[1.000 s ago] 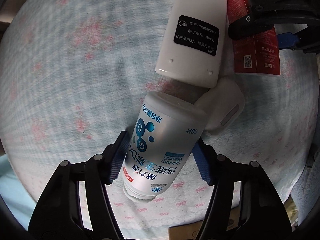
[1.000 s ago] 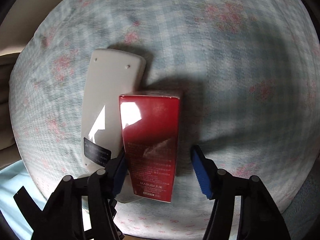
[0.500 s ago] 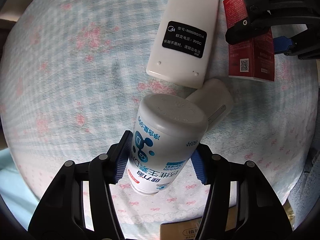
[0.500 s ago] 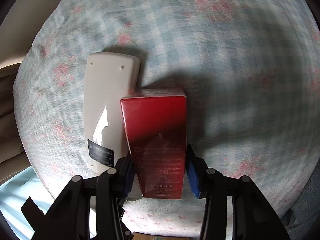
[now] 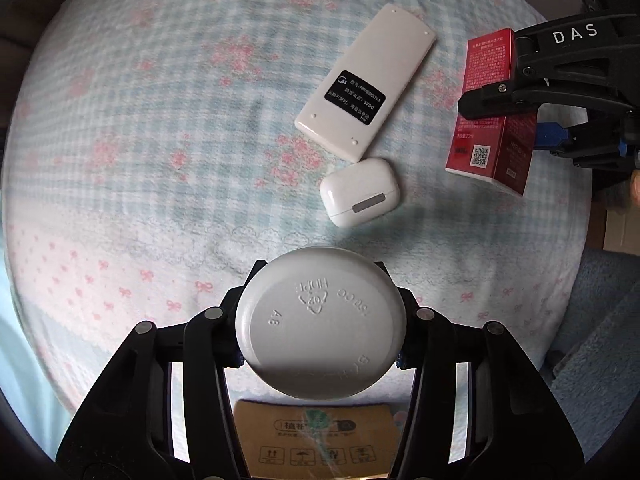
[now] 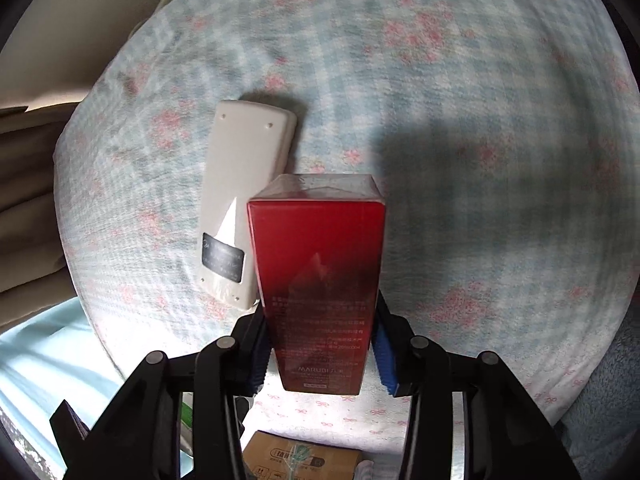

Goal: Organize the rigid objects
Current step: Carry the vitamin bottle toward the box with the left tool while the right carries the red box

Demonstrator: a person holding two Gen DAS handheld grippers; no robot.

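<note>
Pick-up step in hand, judging from both loads held above the checked cloth [image 5: 140,120]. Left tongs [image 5: 320,320] gripping the white bottle [image 5: 320,332], jaws just now closing further with the bottle between them; pointing straight down, so only the round embossed bottom of the bottle showing to the camera. Right tongs [image 6: 320,344] fully closed on the lower part of the red box [image 6: 316,248], blue pads pressing on its two sides, box standing up along the fingers. Lying on the cloth and apart from both tongs: white remote [image 5: 364,84], back side up, and just beside its near end a white earbud case [image 5: 360,192].

Next move, probably: carrying both things to a place for storing, maybe the cardboard box [image 5: 316,436] seen low in the frame under the tongs. Calls for a firm grip on the smooth round bottle, and for keeping the tall red box from swinging between the pads.

Hard to make out: body and cap of the bottle, hidden behind its own bottom. Cardboard box cut off by the frame edge; open or sealed, cannot tell. Earbud case not visible in the right wrist view.
</note>
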